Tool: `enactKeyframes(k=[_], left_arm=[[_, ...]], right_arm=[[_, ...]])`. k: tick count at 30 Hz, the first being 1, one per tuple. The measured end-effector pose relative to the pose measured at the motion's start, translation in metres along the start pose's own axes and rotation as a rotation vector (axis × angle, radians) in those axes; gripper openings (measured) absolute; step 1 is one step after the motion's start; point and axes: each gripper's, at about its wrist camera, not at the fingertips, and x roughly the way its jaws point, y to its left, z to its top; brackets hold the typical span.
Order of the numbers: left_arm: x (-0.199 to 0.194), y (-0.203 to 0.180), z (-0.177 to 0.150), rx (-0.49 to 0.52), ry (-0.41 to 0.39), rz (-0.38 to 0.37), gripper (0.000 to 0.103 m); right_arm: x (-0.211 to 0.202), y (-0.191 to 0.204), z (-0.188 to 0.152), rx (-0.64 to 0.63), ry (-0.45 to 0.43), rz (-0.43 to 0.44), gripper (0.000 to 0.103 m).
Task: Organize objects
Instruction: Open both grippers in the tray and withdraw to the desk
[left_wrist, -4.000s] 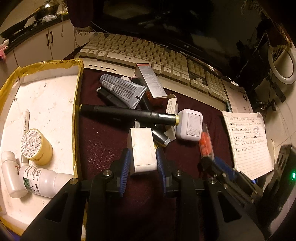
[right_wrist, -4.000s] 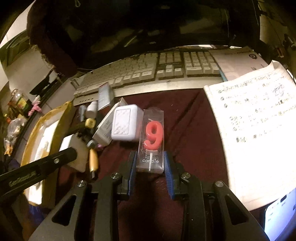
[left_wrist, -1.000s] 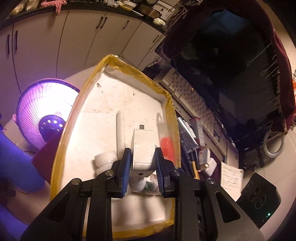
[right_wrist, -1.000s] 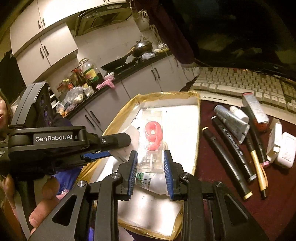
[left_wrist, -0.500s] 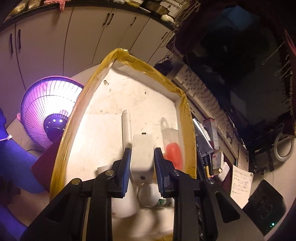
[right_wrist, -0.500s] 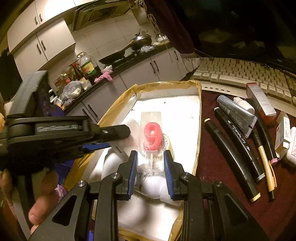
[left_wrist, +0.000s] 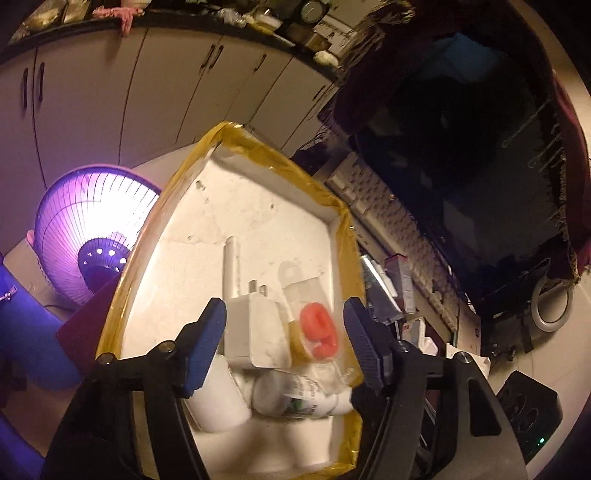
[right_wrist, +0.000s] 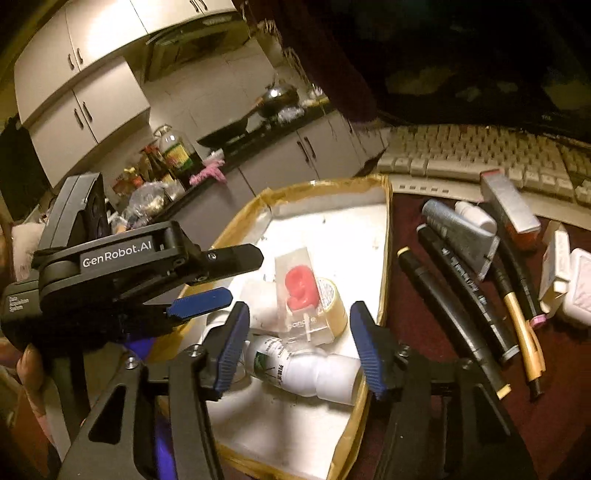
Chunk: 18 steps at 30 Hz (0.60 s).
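table (right_wrist: 424, 435): dark red cloth; keyboard (right_wrist: 480, 155) along the far edge at 1 o'clock in the right wrist view
tray (left_wrist: 332, 206): white, yellow-taped rim, at the table's left end; both grippers hang over its near half
pens and tubes (right_wrist: 461, 295): loose row on the cloth at 3 o'clock of the tray, outside it
left gripper (left_wrist: 284, 343): jaws have just been opening, now spread wide, released; white charger between the pads, not pressed
right gripper (right_wrist: 299, 343): jaws have just been opening, released; candle pack below and between the pads, no contact
white bottle (right_wrist: 314, 369): lying on its side in the tray at the near end, 6 o'clock of the candle pack
white charger (left_wrist: 255, 328): in the tray, prongs pointing to 12 o'clock, propped on the bottles
candle pack (left_wrist: 314, 325): clear pack, red "9", in the tray just at 3 o'clock of the charger, resting on a yellow jar (right_wrist: 332, 299)
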Motion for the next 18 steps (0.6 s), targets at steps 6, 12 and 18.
enactKeyframes(k=[6, 12, 18], left_arm=[[-0.025, -0.041, -0.011, 0.126, -0.111, -0.01, 0.065], [-0.013, -0.085, -0.028, 0.229, -0.049, -0.087, 0.07], [0.015, -0.115, -0.039, 0.263, 0.045, -0.125, 0.07]], right_arm=[[-0.042, -0.018, 0.007, 0.054, -0.037, 0.038, 0.057], [-0.073, -0.056, 0.006, 0.099, -0.039, -0.03, 0.06], [-0.088, -0.097, -0.004, 0.155, -0.018, -0.133, 0.06]])
